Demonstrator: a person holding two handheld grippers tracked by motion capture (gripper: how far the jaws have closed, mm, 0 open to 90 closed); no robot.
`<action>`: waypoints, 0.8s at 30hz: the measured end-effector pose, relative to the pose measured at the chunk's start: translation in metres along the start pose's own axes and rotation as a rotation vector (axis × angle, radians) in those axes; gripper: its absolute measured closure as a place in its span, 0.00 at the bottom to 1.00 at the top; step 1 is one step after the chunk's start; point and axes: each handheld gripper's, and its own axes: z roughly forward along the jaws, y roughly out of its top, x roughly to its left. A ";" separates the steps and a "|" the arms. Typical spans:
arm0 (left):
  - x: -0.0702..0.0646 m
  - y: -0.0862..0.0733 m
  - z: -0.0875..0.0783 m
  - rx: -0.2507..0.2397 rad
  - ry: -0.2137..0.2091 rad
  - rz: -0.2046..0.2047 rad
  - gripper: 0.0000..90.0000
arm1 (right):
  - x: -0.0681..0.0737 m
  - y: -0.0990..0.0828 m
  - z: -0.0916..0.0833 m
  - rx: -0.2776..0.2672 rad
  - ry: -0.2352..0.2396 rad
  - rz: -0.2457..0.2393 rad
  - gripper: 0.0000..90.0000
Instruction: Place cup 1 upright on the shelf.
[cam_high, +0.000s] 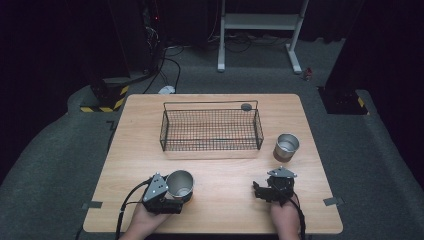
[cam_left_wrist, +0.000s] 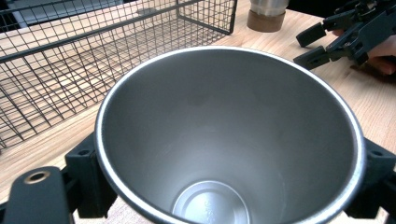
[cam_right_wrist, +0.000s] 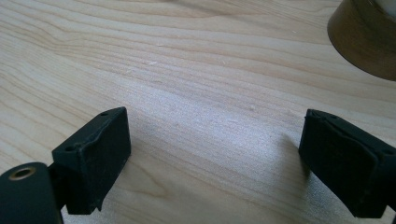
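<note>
A steel cup (cam_high: 180, 184) stands upright near the table's front left, and my left gripper (cam_high: 175, 196) is shut on it. In the left gripper view the cup's empty inside (cam_left_wrist: 224, 140) fills the middle, with a black finger (cam_left_wrist: 86, 182) pressed against each side of its wall. My right gripper (cam_high: 257, 191) rests at the front right, jaws wide apart over bare wood (cam_right_wrist: 215, 158) with nothing between them. A second steel cup (cam_high: 286, 146) with a brown base (cam_right_wrist: 364, 37) stands farther back on the right, apart from both grippers.
A black wire basket (cam_high: 165, 130) sits empty at the middle back of the wooden table (cam_high: 225, 210), with a small grey disc (cam_high: 246, 106) at its far right rim. Dark floor, cables and a white stand leg (cam_high: 220, 45) lie beyond the table.
</note>
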 end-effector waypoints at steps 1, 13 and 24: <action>0.000 0.000 0.000 0.000 0.000 0.000 0.15 | 0.000 0.000 0.000 0.000 0.000 0.000 0.10; 0.004 0.001 -0.009 -0.032 0.014 -0.006 0.15 | 0.000 0.000 0.000 0.001 -0.001 -0.001 0.10; 0.011 0.000 -0.015 -0.040 0.036 -0.025 0.15 | 0.000 0.000 0.000 0.000 0.000 0.000 0.10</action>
